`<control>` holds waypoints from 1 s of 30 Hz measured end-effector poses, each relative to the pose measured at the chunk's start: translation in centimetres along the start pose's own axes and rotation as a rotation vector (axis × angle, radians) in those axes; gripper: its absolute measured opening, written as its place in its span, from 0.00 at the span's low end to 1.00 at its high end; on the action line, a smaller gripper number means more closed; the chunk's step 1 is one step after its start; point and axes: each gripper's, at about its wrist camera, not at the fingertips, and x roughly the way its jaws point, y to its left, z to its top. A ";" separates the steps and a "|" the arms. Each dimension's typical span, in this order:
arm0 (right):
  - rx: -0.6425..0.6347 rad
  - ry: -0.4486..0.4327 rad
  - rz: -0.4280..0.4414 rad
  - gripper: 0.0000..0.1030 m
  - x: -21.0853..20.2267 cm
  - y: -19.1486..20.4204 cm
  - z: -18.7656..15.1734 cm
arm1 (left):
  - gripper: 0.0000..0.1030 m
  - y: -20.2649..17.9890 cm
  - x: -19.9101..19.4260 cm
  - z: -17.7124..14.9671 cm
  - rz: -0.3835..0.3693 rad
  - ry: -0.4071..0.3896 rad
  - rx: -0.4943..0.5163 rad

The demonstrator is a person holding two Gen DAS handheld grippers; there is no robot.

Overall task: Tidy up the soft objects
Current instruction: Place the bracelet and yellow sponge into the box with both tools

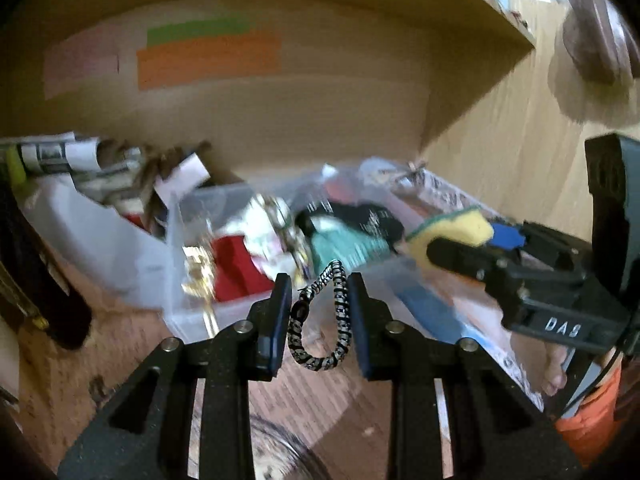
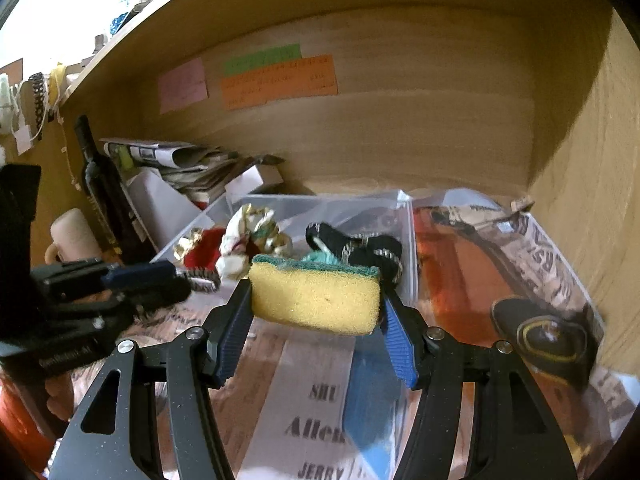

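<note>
My left gripper (image 1: 320, 304) is shut on a black-and-white braided cord loop (image 1: 338, 320) that hangs between its blue pads, just in front of a clear plastic bin (image 1: 188, 296). The bin holds soft things: a red cloth (image 1: 236, 268), a white patterned cloth (image 2: 248, 240), black and teal socks (image 2: 360, 246). My right gripper (image 2: 316, 300) is shut on a yellow sponge with a green scouring top (image 2: 316, 292), held above the bin's near edge (image 2: 412, 240). The sponge also shows in the left wrist view (image 1: 452, 232).
All this sits inside a wooden cabinet shelf with coloured sticky notes (image 2: 276, 80) on its back wall. A dark bottle (image 2: 100, 188), a cup (image 2: 72, 236) and rolled newspapers (image 2: 180, 160) stand at left. A plastic-wrapped item (image 2: 480, 272) and a black round object (image 2: 544, 332) lie at right.
</note>
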 end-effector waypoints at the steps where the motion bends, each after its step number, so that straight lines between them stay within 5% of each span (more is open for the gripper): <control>1: -0.004 0.000 0.001 0.56 0.3 -0.1 0.3 | 0.27 0.2 0.1 0.3 0.005 -0.007 -0.001; 12: -0.036 0.049 -0.003 0.56 5.0 0.1 2.2 | 0.27 4.1 2.3 2.6 0.086 -0.035 -0.052; 21: -0.055 0.157 0.003 0.58 9.1 0.5 1.3 | 0.29 6.2 6.4 0.8 0.108 0.090 -0.093; 25: -0.056 0.162 0.001 0.60 9.3 0.5 1.2 | 0.37 6.2 6.6 0.3 0.097 0.110 -0.096; 30: -0.041 0.167 0.010 0.71 9.1 0.4 1.2 | 0.62 5.8 5.3 0.5 0.102 0.077 -0.095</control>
